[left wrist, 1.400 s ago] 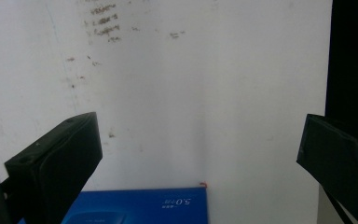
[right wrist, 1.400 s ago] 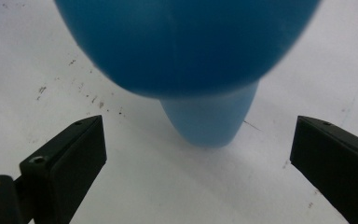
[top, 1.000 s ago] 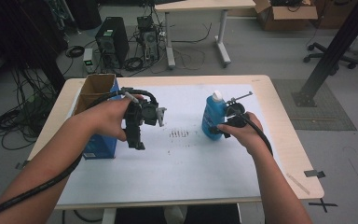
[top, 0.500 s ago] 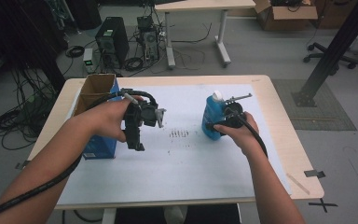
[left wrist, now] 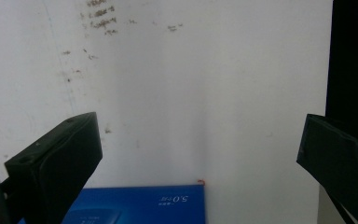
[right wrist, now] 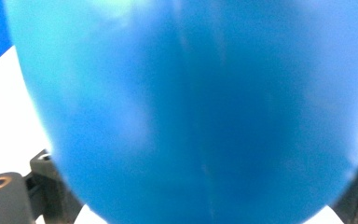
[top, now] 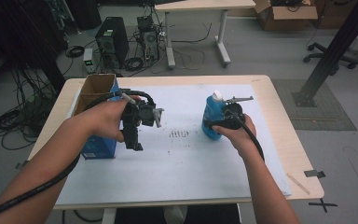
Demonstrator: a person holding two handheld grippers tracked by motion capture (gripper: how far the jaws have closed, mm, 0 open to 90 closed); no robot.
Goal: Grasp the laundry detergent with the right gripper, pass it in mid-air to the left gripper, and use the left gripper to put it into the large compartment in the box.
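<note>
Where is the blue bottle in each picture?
High view: the blue bottle stands upright right of centre on the white sheet, with the right gripper around it.
Left gripper view: I can't find it.
Right gripper view: its blue body sits close up between the jaws.
Shared landmark: the white sheet.

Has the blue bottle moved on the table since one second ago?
No. In the high view the blue bottle stands at the same place beside the dark marks on the white sheet, with the right gripper around it.
</note>
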